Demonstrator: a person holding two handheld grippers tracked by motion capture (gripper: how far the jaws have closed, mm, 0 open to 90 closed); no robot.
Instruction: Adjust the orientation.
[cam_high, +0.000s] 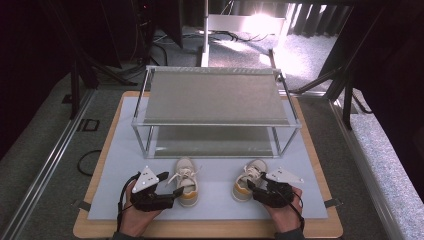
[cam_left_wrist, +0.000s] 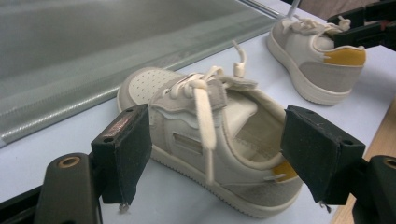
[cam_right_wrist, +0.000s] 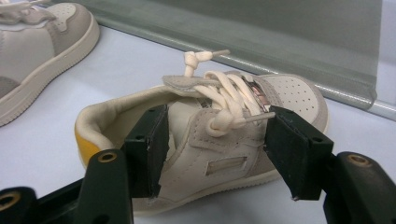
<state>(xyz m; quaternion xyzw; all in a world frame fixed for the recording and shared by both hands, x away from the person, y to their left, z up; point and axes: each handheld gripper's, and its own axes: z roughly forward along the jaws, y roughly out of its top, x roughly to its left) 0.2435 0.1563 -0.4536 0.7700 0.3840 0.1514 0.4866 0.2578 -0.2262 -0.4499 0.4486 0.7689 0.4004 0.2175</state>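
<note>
Straddling each shoe, left gripper (cam_left_wrist: 215, 154) released wide, right gripper (cam_right_wrist: 212, 149) loosened around the tongue side

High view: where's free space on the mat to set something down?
Free: the mat left of the left gripper, the strip right of the right gripper, and the rack top shelf. Crowded: front centre, left shoe and right shoe at the grippers.

Left shoe (cam_left_wrist: 205, 140): matt suede-like grey panels, smooth cream upper, woven cotton-like laces. Right shoe (cam_right_wrist: 210, 140): same, perforated toe. Rack (cam_high: 215, 100): bright metal frame, dull grey shelves. Worktop (cam_high: 120, 165): smooth matt pale sheet, wood edge. Tongs' pads (cam_left_wrist: 123, 149): matt black plastic.
</note>
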